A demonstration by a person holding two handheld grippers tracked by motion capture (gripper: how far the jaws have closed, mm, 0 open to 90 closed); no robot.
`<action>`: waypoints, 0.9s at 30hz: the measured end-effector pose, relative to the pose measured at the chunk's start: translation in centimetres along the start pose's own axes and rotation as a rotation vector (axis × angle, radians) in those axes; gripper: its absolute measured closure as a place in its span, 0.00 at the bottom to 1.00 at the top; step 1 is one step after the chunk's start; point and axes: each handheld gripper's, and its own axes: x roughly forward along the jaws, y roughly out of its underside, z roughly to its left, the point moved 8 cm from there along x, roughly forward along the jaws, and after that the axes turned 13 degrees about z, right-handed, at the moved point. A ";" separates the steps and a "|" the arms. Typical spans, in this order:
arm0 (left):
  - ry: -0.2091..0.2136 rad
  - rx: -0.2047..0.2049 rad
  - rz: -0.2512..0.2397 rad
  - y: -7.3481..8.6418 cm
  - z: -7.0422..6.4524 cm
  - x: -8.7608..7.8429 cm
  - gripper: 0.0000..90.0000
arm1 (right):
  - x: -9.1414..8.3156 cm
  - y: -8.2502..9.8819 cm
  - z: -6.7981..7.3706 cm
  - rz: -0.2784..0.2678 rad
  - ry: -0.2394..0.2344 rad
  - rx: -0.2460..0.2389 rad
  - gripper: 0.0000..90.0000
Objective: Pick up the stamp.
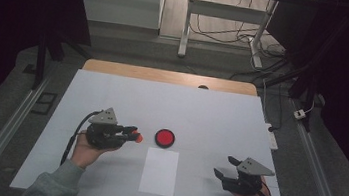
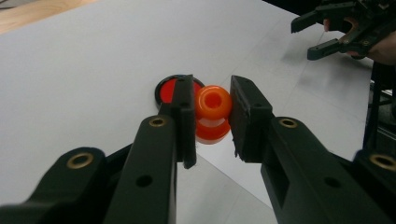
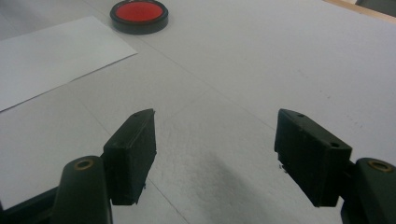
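Claw on the left [image 1: 133, 134] was pinching an orange spool [image 1: 138, 137], pads pressed on both its sides, holding it just above the desk [image 1: 221, 114]. From the left claw view the spool [image 2: 213, 112] sat square btw the two pads, hole facing the camera, w/ a red disc [image 2: 167, 91] in a black rim lying on the desk right behind the left pad. High view put that disc [image 1: 164, 137] just beyond the spool, near but apart, approx mid-desk. White sheet [image 1: 159, 171] lay flat just below the disc, on the person's side. Left hand [image 1: 86, 148] came in from the bottom, grey sleeve [image 1: 53, 184] showing. Right claw [image 1: 224, 167] was spread wide, nothing btw its pads, low over bare desk at the near right, well apart from the disc. Right claw view: sheet [image 3: 51, 56] at upper left, disc [image 3: 139, 16] at the sheet's far corner.
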 end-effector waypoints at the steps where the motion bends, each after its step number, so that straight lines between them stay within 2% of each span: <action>1: 0.002 0.001 0.001 -0.1 -0.1 0.2 0.80 | 0.0 0.0 0.0 0.000 0.000 0.000 0.32; 27: 0.069 0.054 0.045 -0.9 -3.0 3.4 0.80 | 0.1 0.0 0.1 0.001 0.002 -0.003 0.33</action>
